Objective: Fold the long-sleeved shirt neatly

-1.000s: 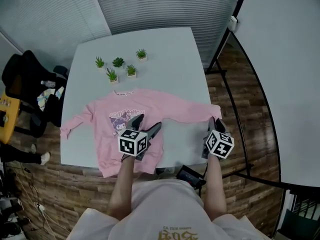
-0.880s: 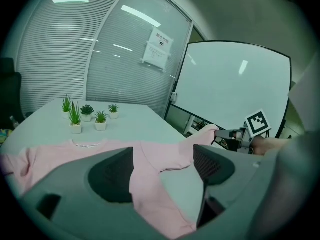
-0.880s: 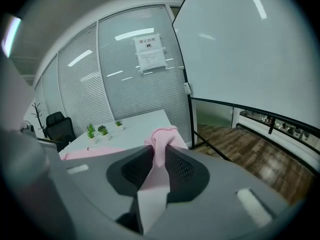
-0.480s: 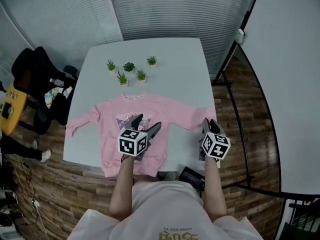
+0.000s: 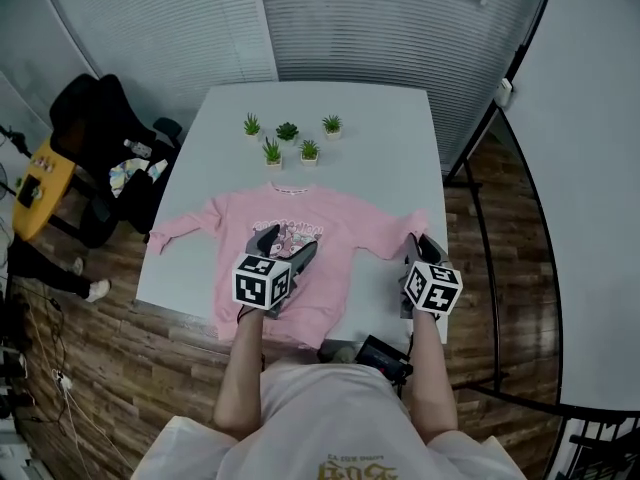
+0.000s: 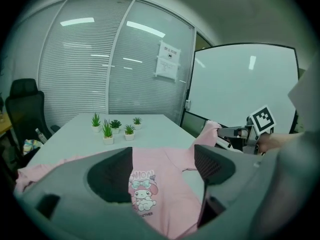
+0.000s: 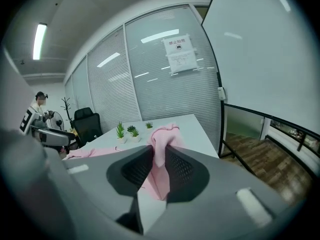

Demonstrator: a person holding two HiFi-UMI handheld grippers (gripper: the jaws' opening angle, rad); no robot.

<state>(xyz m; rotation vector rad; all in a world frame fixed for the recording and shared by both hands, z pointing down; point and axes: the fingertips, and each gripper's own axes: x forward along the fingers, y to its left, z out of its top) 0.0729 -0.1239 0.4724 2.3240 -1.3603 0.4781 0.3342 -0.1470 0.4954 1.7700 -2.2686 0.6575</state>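
Note:
A pink long-sleeved shirt (image 5: 300, 238) with a cartoon print (image 6: 141, 196) lies flat, front up, on the white table (image 5: 370, 158), its collar toward the far side. My left gripper (image 5: 287, 243) hovers over the shirt's chest, jaws wide apart (image 6: 160, 166) with nothing between them. My right gripper (image 5: 416, 242) is at the table's right side, shut on the cuff of the right sleeve (image 7: 161, 143), which is lifted off the table and bunches above the jaws. In the left gripper view the right gripper (image 6: 235, 132) holds that raised cuff (image 6: 211, 130). The left sleeve (image 5: 178, 230) lies stretched out.
Several small potted plants (image 5: 290, 138) stand at the table's far side. A black office chair (image 5: 100, 133) is at the left, and a whiteboard (image 5: 590, 168) stands at the right. A dark device (image 5: 380, 353) sits by the near table edge, in front of the person's body.
The right gripper has risen with the sleeve cuff and drawn it inward, so the sleeve now bunches. The left gripper has moved forward over the shirt's print, still open.

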